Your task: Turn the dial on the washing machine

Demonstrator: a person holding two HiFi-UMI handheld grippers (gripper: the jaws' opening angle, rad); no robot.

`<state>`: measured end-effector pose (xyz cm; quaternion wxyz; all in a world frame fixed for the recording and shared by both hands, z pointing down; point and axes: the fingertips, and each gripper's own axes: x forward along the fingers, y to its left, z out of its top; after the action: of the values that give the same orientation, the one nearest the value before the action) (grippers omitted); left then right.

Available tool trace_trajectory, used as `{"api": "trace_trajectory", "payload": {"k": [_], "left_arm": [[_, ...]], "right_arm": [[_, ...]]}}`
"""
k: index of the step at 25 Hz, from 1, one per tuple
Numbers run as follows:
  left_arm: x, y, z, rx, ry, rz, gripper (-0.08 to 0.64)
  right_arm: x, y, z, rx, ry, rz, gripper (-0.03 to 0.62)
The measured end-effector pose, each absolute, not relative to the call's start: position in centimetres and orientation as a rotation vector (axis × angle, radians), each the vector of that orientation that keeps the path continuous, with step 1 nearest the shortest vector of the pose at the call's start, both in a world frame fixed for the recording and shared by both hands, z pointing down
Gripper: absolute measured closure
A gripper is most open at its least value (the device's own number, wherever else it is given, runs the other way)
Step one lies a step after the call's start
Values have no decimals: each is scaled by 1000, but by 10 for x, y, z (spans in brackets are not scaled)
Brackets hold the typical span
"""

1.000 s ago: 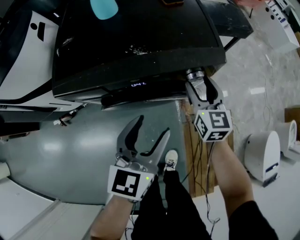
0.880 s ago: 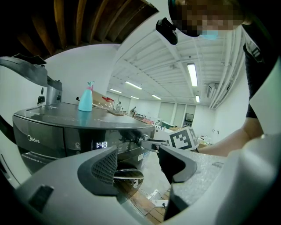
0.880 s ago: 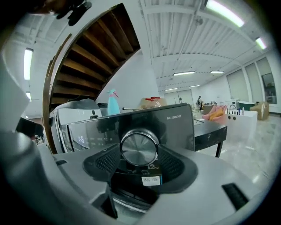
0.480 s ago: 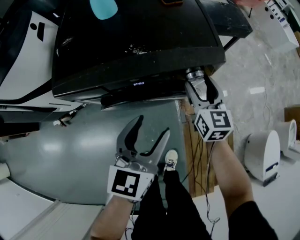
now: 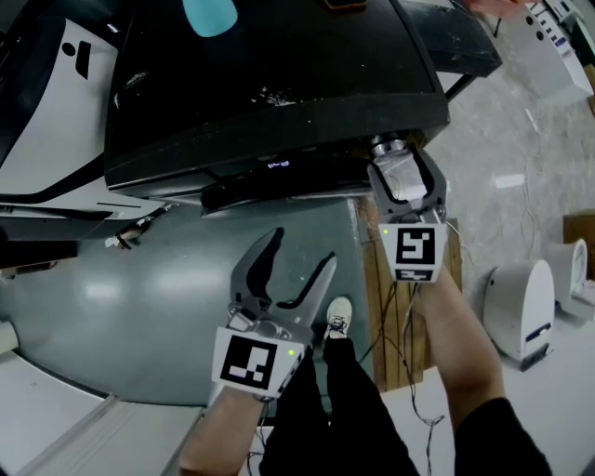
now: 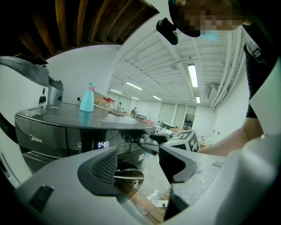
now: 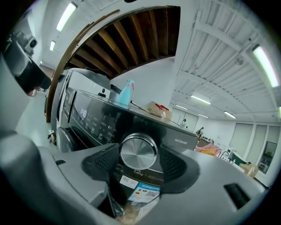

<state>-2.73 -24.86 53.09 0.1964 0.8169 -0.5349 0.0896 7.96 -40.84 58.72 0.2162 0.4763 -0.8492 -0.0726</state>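
My right tool (image 5: 403, 164) straddles the washing machine's (image 5: 270, 84) silver dial (image 7: 138, 151), its jaws opening. The dial sits squarely between the two dark pads (image 7: 103, 161), with a thin gap on one side at least, so nothing is clamped. The dial is at the right end of the machine's dark front control panel, just under the front right corner of the top. From my head view it shows as a small metal knob poking out beneath that corner, with the tool's marker cube directly below it.

My left tool (image 5: 302, 249) hangs lower and to the left, well clear of the machine's front, its jaws spread wide with nothing between them. A lit display (image 5: 276, 165) glows on the panel to the left of the dial. A teal spray bottle (image 5: 209, 14) stands upright toward the back edge of the machine's top.
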Motion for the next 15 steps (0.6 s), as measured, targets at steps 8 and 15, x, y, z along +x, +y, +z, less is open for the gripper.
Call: {"api": "trace_trajectory", "payload": {"k": [8, 15], "left_arm": [[-30, -248, 531, 2288, -1502, 247, 281], [-32, -246, 531, 2286, -1501, 243, 282]], "right_arm": [[80, -408, 591, 1339, -2349, -116, 327], [86, -413, 591, 1422, -2521, 280, 327]]}}
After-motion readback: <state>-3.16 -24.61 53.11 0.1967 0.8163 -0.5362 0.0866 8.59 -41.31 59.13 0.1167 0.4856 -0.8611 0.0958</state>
